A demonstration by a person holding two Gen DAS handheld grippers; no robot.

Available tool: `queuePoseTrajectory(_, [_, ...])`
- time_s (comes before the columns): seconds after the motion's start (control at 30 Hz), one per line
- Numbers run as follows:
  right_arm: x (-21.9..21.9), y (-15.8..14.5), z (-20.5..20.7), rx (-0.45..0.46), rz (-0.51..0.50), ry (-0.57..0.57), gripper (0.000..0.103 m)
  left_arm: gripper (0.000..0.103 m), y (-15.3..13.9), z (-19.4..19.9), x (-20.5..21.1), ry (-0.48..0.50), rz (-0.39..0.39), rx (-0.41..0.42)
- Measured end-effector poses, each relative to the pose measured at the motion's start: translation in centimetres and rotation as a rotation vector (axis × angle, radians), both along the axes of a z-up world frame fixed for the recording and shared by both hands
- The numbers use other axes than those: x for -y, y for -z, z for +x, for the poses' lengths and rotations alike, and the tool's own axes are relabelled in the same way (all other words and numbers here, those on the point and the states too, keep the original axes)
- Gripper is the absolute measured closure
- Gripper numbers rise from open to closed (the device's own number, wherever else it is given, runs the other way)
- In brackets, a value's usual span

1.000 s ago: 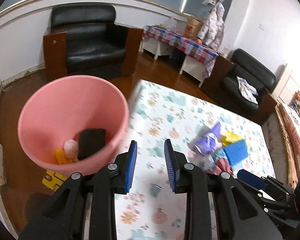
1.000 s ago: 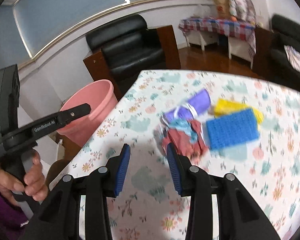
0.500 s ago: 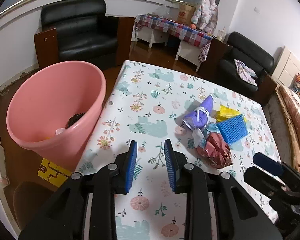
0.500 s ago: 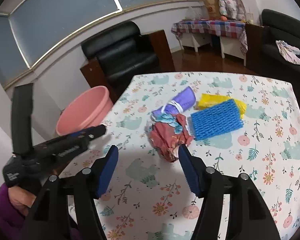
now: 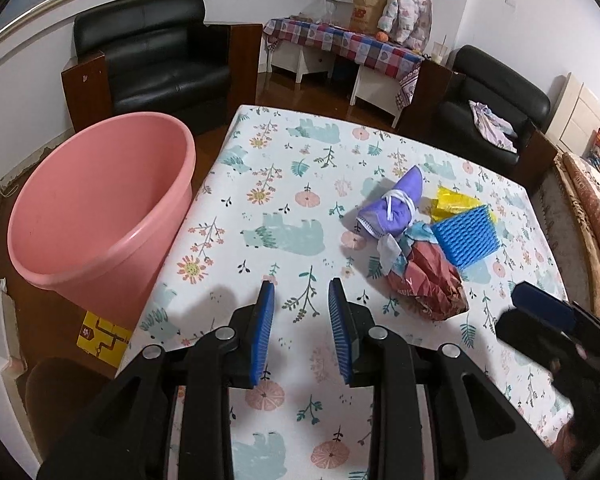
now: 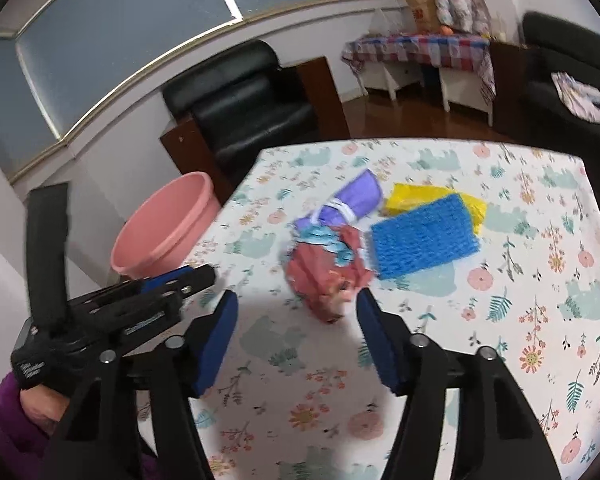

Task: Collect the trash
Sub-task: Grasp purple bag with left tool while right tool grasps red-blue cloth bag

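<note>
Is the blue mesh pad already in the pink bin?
No, the blue mesh pad lies on the table, well apart from the pink bin.

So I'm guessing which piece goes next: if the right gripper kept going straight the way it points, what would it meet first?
Most likely the crumpled red paper: it lies just beyond the right gripper, whose jaws are closing with nothing between them yet. Depth is hard to judge, so it might touch the floral tablecloth first.

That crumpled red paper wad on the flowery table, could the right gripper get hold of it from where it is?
Probably yes. The right gripper points straight at the red paper wad, with bare tablecloth between them. Its jaws are closing slightly, still wide, nothing between them. The blue mesh pad sits close beside the wad.
</note>
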State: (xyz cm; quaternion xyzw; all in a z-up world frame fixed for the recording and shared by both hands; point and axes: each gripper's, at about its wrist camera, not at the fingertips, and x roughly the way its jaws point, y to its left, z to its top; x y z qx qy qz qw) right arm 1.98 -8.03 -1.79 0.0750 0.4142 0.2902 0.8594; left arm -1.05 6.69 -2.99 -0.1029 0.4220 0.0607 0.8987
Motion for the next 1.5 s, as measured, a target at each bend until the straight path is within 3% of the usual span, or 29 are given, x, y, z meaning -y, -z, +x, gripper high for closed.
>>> queuePoseTrajectory(0.13, [0.5,0.8,1.1,-0.015,-0.019,0.006,0.060,0.075,0.1,0.0,0.3,0.016,-0.004,-0.005])
queuePoseTrajectory(0.5, [-3.1,2.3,3.8,0.003,-0.135,-0.095,0.060,0.075,-0.2,0.5,0.3,0.056,-0.013,0.006])
queuePoseTrajectory(0.7, [-4.6,3.8,5.0,-0.020,-0.173,-0.126,0.060,0.075,-0.9,2.0,0.5,0.134,0.008,0.018])
queuePoseTrajectory(0.8, [-4.6,4.4,5.1,-0.017,-0.196,-0.123,0.072,0.075,-1.1,3.0,0.7,0.181,0.016,0.017])
queuePoseTrajectory(0.93, [-3.3,4.1,4.6,-0.032,-0.149,-0.109,0.083,0.075,-1.0,4.9,1.1,0.235,0.010,0.003])
queuePoseTrajectory(1.27, [2.7,2.2,1.8,-0.043,-0.052,0.024,0.084,0.075,-0.3,9.3,3.3,0.386,0.027,-0.032])
queuePoseTrajectory(1.5, [4.3,2.2,1.4,-0.051,-0.043,0.061,0.084,0.075,1.7,11.7,3.6,0.425,0.071,-0.099])
